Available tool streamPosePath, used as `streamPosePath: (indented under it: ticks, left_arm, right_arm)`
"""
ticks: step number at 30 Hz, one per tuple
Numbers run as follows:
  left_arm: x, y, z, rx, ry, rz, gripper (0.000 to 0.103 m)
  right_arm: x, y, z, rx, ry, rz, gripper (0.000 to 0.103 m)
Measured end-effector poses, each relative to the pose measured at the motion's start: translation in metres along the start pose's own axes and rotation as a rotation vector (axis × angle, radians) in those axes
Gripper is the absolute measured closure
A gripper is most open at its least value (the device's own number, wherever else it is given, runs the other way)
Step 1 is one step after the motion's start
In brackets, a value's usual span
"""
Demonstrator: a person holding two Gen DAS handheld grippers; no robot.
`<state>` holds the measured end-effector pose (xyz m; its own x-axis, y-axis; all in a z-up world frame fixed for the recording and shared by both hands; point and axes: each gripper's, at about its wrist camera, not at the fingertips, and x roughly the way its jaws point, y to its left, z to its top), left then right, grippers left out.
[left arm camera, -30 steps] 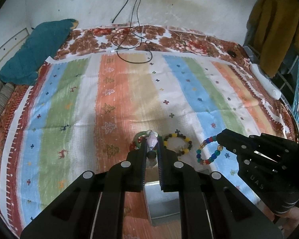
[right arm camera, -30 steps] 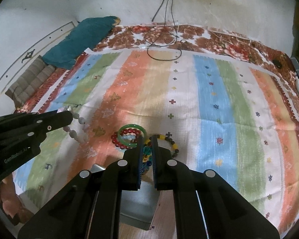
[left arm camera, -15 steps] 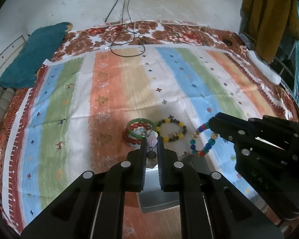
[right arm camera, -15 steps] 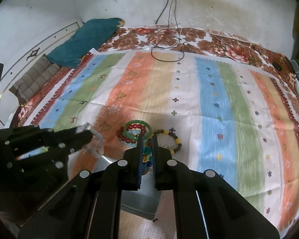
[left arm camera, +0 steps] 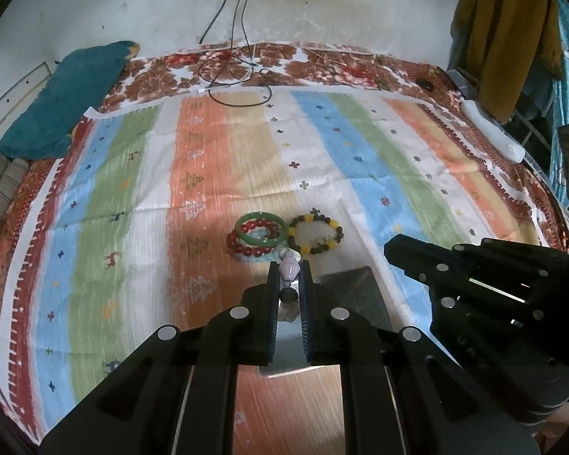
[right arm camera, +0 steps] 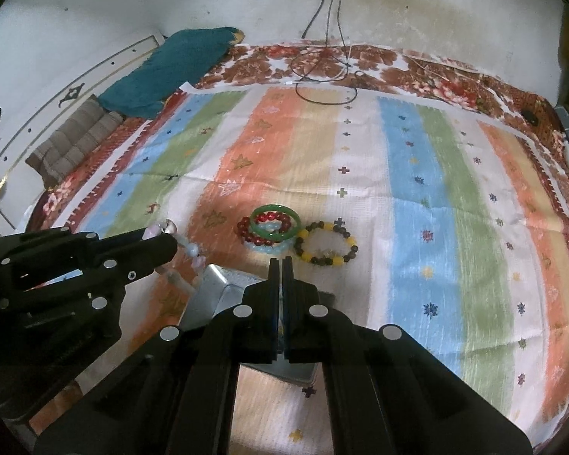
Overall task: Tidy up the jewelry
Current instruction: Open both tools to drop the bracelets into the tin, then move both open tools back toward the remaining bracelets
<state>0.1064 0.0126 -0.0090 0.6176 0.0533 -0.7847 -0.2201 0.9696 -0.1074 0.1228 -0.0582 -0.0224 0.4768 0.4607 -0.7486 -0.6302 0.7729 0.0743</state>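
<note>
— Two tools low over the near edge of the bed (left arm camera: 322,64). Left tool (left arm camera: 289,265)?
— Narrow, pinching a pale bead bracelet (left arm camera: 289,272) by one lilac bead. Hanging limp from the tips, long axis straight down, above the metal box (left arm camera: 360,288).
— Right tool (right arm camera: 281,261)?
— Pressed fully together, aimed at the beads ahead. Cannot tell whether anything is caught between the pads.
— In the way?
— Only that box: shiny, square-cornered, lying on the striped blanket (left arm camera: 208,151) right beneath both tools.
— Beyond it?
— Green bangle (left arm camera: 261,214), smooth and glassy, stacked flat on a red bead bracelet (left arm camera: 233,240). Just beside them, a yellow-and-dark bead bracelet (left arm camera: 334,223), round, lying flat.
— Further off?
— Teal pillow (left arm camera: 64,94) at the far left corner, black cables (left arm camera: 239,87) looped near the wall, mustard garment (left arm camera: 508,30) hanging far right. All well apart from the jewelry.
</note>
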Motion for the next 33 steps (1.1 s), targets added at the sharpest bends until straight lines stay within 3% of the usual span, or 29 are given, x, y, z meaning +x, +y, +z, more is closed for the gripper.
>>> streamPosePath:
  ticks: [9, 12, 13, 16, 27, 33]
  left_arm:
    - [0.0, 0.004, -0.005, -0.025, 0.009, -0.019, 0.092]
    - [0.002, 0.004, -0.004, -0.029, 0.016, -0.011, 0.069]
    - [0.001, 0.004, -0.004, -0.03, 0.011, -0.002, 0.069]
    - [0.001, 0.007, -0.003, -0.04, 0.012, 0.005, 0.069]
    - [0.012, 0.03, 0.007, -0.103, 0.03, 0.03, 0.06]
    - [0.032, 0.036, 0.016, -0.117, 0.07, 0.049, 0.055]
  right_arm:
    - [0.007, 0.0, -0.004, 0.005, 0.035, -0.018, 0.1]
    - [0.013, -0.003, -0.005, 0.006, 0.066, -0.048, 0.1]
    - [0.015, -0.003, -0.006, 0.006, 0.073, -0.057, 0.098]
    - [0.013, -0.006, -0.006, 0.02, 0.063, -0.056, 0.058]
    - [0.021, -0.017, -0.002, 0.051, 0.095, -0.067, 0.058]
    - [0.03, -0.028, 0.004, 0.072, 0.115, -0.073, 0.051]
